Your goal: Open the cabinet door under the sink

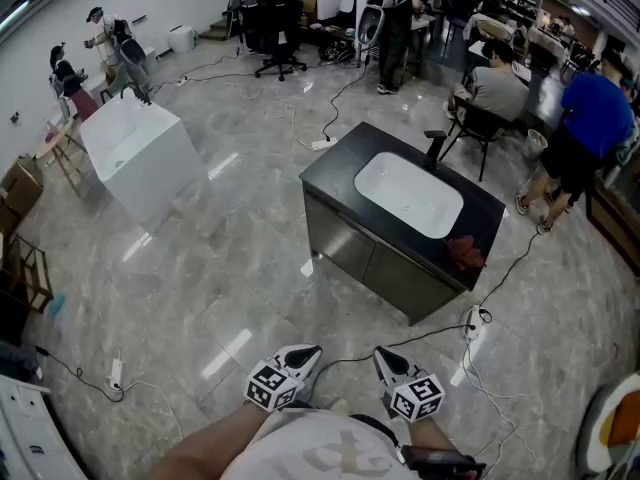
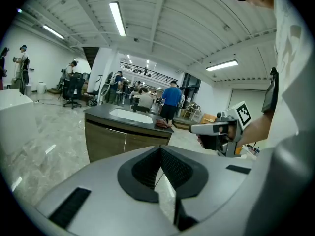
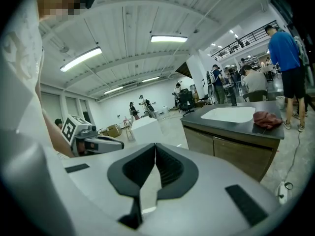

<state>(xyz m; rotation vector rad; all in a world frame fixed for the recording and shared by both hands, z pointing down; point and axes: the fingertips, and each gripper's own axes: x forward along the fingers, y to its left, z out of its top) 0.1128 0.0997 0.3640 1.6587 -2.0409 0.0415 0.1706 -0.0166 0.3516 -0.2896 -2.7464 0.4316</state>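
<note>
Two items, left gripper (image 1: 303, 356) and right gripper (image 1: 387, 360): my jaws pressed together, empty. One cabinet door (image 1: 343, 245) under sink (image 1: 408, 194): closed, one o'clock, well apart. Risk: arriving with jaws closed, I likely skid off its edge.

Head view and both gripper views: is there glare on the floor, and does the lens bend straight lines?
Head view: yes, pale glare streaks on the polished floor; the room's edges curve. Left gripper view: strong fisheye, the ceiling lamp and beams bow. Right gripper view: the same bending, round black border.
</note>
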